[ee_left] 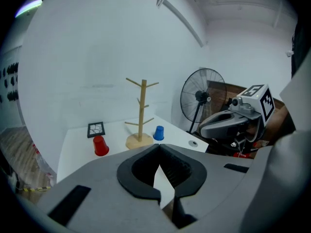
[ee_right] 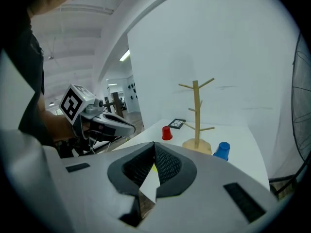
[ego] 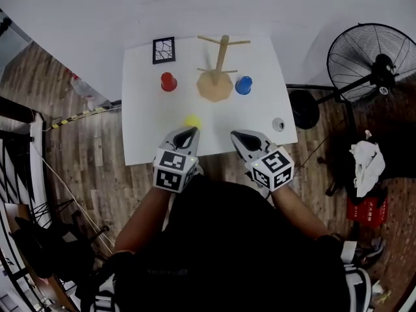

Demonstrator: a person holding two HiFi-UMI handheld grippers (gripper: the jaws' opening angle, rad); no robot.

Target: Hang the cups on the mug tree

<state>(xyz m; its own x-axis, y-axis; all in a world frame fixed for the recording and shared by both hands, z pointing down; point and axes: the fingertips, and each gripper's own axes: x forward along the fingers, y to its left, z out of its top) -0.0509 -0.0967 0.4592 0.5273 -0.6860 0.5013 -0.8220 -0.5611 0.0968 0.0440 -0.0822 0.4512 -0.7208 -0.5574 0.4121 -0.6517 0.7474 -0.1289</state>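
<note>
**Fig. Both grippers at the near edge of the table, cups not yet hung.** My left gripper [ego: 188,130] and right gripper [ego: 236,136] sit side by side over the near edge of the white table [ego: 146,145]. Both point toward the wooden mug tree [ego: 218,70] and tip slightly downward. The jaws of each are pressed together with nothing between them.

Three small cups stand mouth-down on the table. The red cup [ego: 168,82] is left of the tree's base, the blue cup [ego: 243,85] is just right of it, and the yellow cup [ego: 192,121] is just ahead of my left fingertips. All the tree's pegs are bare.

I judge the cups to be light, stiff plastic with smooth, tapering walls, so they are likely to slip or tip under a careless pinch. I cannot make out any handles. The best hold looks to be across the side wall, low near the rim. That would leave the open mouth free to pass over an upturned peg.
</note>
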